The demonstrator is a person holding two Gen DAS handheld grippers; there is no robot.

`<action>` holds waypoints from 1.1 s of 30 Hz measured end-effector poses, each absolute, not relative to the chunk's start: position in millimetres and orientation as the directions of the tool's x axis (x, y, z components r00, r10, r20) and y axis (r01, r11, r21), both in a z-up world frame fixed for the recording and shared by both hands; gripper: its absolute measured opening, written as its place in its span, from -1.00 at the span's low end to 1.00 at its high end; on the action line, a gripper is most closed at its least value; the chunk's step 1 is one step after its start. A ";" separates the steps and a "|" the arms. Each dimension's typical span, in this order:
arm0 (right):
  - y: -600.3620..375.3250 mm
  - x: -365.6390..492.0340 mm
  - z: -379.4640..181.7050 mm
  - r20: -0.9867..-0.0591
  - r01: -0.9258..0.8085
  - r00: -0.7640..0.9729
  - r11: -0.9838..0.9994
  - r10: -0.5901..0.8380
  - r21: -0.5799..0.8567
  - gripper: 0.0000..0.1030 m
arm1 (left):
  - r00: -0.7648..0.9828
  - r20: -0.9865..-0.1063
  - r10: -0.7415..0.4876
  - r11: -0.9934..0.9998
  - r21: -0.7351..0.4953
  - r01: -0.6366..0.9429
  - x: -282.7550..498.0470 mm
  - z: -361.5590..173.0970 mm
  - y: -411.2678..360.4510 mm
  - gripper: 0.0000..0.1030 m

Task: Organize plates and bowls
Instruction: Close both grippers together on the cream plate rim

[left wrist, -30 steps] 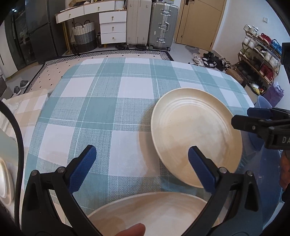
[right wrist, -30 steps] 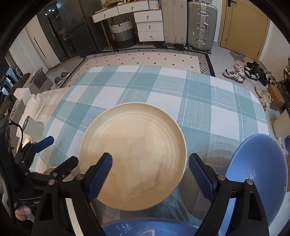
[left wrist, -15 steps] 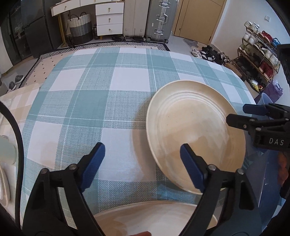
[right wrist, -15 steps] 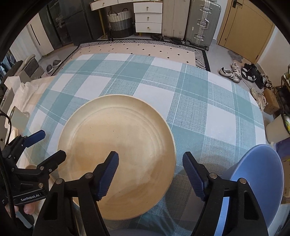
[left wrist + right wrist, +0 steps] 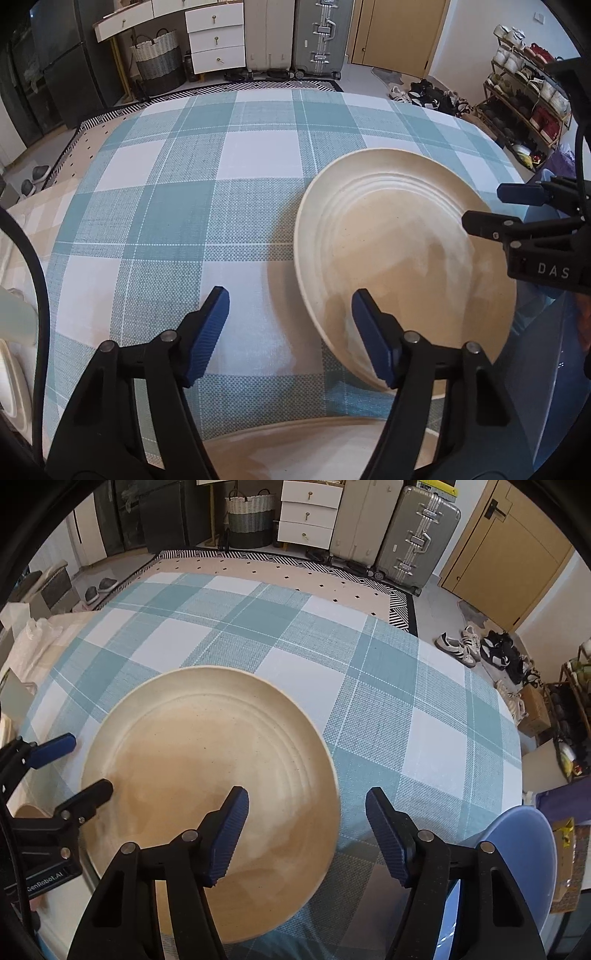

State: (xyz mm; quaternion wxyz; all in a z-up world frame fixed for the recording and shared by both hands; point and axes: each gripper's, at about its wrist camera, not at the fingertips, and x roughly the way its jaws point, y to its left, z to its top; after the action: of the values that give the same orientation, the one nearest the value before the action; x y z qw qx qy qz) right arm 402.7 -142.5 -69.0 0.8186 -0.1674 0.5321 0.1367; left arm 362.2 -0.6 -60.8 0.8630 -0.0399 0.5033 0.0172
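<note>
Left wrist view, left to right: left gripper (image 5: 288,325) at lower centre, jaws partly apart after just closing in, nothing pinched, the left finger over teal-and-white checked tablecloth (image 5: 207,192), the right over the near rim of a cream plate (image 5: 402,266). Plate round, matte, ringed with concentric ridges, lying flat right of centre. Second cream dish (image 5: 314,450) cut off by the bottom edge. Right gripper (image 5: 491,206) entering from the right edge above the plate.

Right wrist view: left gripper (image 5: 83,762) at the left edge, beside the plate (image 5: 207,775). Right gripper (image 5: 306,834) half-wide, jaws just narrowed, straddling the plate's right rim without pressing. Blue bowl (image 5: 517,853) lower right, partly hidden behind the finger.
</note>
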 end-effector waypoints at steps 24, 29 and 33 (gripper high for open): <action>-133.3 407.4 -80.0 -0.941 -0.452 0.336 0.882 0.029 -0.134 0.05 | 0.501 -0.863 -0.056 0.989 -0.118 -0.092 360.2 -69.8 15.0 0.07; -136.3 406.9 -79.1 -0.944 -0.452 0.326 0.885 0.049 -0.110 0.02 | 0.498 -0.864 -0.070 0.986 -0.135 -0.096 358.9 -70.1 16.3 -0.07; -135.5 407.2 -75.2 -0.941 -0.452 0.328 0.889 0.088 -0.074 0.02 | 0.494 -0.865 -0.085 0.984 -0.150 -0.092 357.0 -69.8 16.1 -0.23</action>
State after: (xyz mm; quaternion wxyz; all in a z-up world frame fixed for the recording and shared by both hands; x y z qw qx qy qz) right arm 407.2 -135.5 -75.2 0.7981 -0.1639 0.5546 0.1692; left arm 357.0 16.1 -69.8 0.8598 -0.0883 0.5029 0.0020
